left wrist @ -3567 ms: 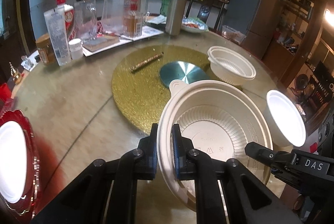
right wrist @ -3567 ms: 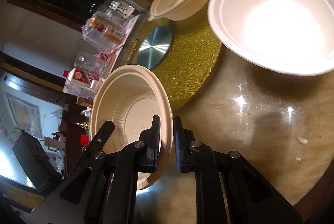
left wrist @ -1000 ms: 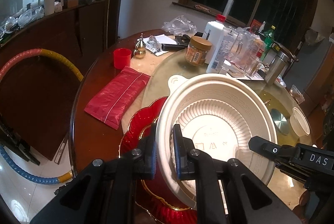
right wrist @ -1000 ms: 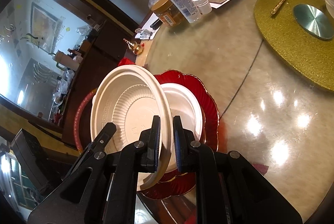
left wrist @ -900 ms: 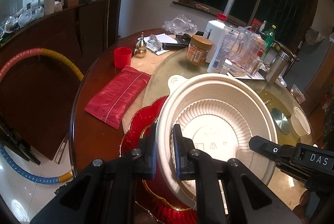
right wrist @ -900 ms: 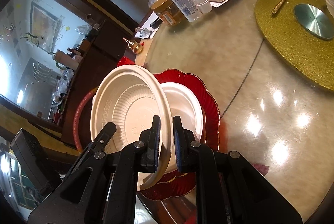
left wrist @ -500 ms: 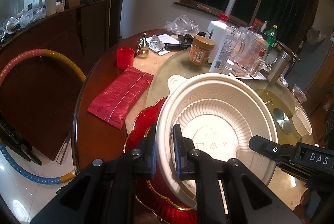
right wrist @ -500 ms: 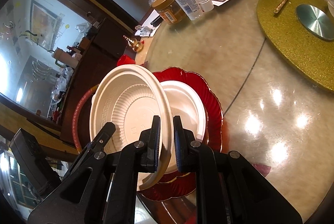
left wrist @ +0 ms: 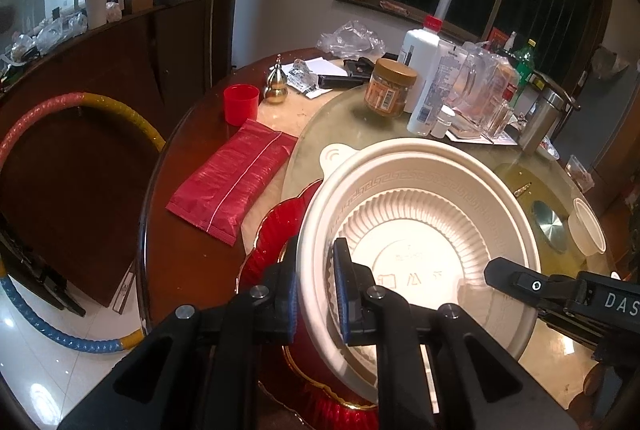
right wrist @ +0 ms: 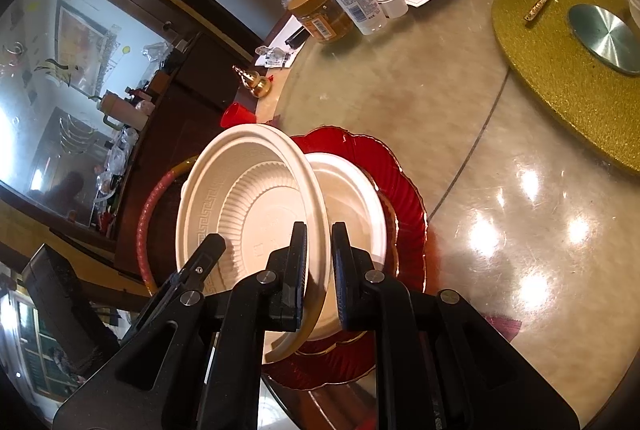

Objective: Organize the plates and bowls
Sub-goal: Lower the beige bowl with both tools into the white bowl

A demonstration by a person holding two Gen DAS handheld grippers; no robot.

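Note:
A large cream ribbed bowl (left wrist: 420, 230) is held by two opposite sides of its rim. My left gripper (left wrist: 314, 294) is shut on the near rim in the left wrist view. My right gripper (right wrist: 319, 270) is shut on the other side of the rim, with the bowl (right wrist: 248, 205) tilted to its left. Under the bowl lies a red scalloped plate (right wrist: 404, 197) with a white dish (right wrist: 352, 197) on it. Whether the bowl touches the white dish I cannot tell. The right gripper's finger (left wrist: 504, 276) shows in the left wrist view.
A red packet (left wrist: 236, 177), a red cup (left wrist: 240, 103) and a gold gourd (left wrist: 276, 85) lie to the left near the table edge. A jar (left wrist: 390, 87) and bottles stand behind. A gold mat (right wrist: 560, 77) with a metal disc (right wrist: 604, 37) and a small bowl (left wrist: 588, 230) lie to the right.
Both grippers have carried the cream bowl from beside the gold mat over to the red plate at the table's edge. Over the last second it has hardly moved.

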